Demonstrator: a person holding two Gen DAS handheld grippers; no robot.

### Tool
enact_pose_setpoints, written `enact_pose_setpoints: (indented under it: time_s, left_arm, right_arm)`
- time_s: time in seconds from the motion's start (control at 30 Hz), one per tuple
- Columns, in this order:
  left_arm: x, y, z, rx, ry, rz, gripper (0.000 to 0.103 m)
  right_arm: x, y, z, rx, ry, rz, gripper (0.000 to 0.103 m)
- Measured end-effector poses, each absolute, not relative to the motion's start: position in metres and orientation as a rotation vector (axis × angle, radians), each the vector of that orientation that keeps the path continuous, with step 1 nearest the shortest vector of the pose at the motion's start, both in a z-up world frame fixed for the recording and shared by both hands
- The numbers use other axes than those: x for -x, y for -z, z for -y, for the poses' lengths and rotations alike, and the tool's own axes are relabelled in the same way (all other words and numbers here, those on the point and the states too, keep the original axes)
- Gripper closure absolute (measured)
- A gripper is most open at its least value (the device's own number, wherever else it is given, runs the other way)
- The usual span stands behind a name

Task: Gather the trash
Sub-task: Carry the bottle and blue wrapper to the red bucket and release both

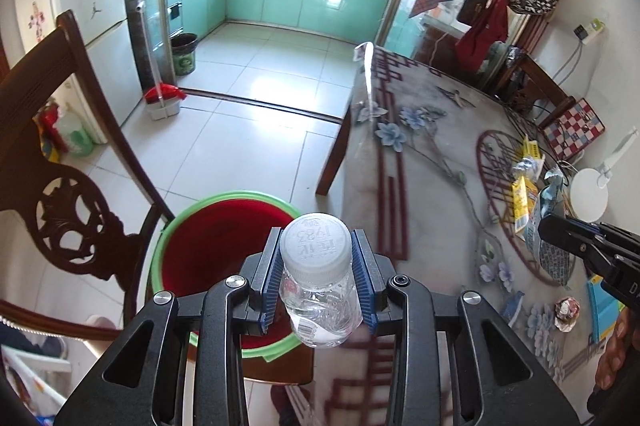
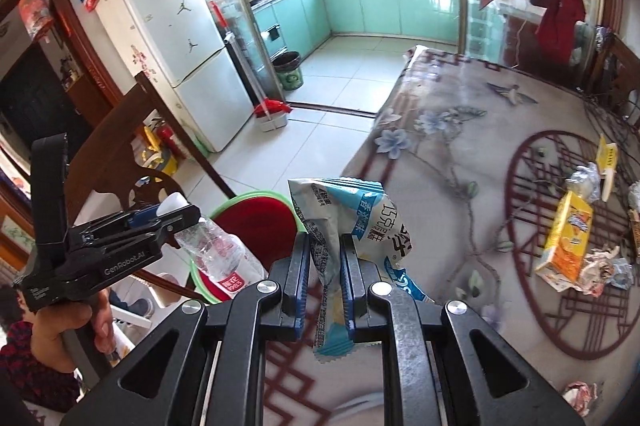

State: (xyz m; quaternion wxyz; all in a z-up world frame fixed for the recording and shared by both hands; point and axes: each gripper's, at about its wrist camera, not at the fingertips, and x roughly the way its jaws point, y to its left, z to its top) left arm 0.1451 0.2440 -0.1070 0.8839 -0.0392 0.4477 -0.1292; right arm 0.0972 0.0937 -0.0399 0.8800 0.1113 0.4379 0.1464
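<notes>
The desk [image 2: 460, 162], spread with a flowered cloth, is only partly cleared, and the job reads as somewhere in its middle: two pieces of trash are in hand and several lie at the far right of the cloth. The bin [image 1: 188, 226], green-rimmed with a red liner, stands on the floor beside the desk's near corner, next to a carved wooden chair [image 1: 68, 210]; what can be seen of its inside looks bare, so little appears collected yet. The left gripper [image 1: 318, 274] hangs over the bin's near rim, its fingers narrow and clamped on the neck of a clear plastic bottle [image 1: 320, 302], likely about to be dropped in. The right gripper [image 2: 325, 278] sits above the desk edge, its fingers nearly together on a crumpled blue-and-white wrapper [image 2: 340, 222]. Left on the desk are a yellow juice carton [image 2: 566, 240], a second yellow pack [image 2: 608, 150], a foil ball [image 2: 584, 178] and crumpled paper scraps [image 2: 600, 270]. The left view alone shows the bottle cap and the bin's depth; the right view alone shows the bottle's red label, the hand [image 2: 72, 326] on the left gripper and a scrap [image 2: 580, 396] near the desk's front edge.
</notes>
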Motion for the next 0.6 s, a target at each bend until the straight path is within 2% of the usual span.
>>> enact_pose_setpoints:
  time_s: [0.23,0.6]
  left_arm:
    - [-0.161,0.120,-0.276,0.091,0.184,-0.941,0.071]
    - [-0.182,0.163,-0.312,0.091,0.059,-1.034,0.071]
  right_arm:
    - [-0.125,0.063,-0.139,-0.260,-0.431,-0.954,0.091]
    - [-0.163,0.132,-0.214,-0.205,-0.579,-1.064,0.091]
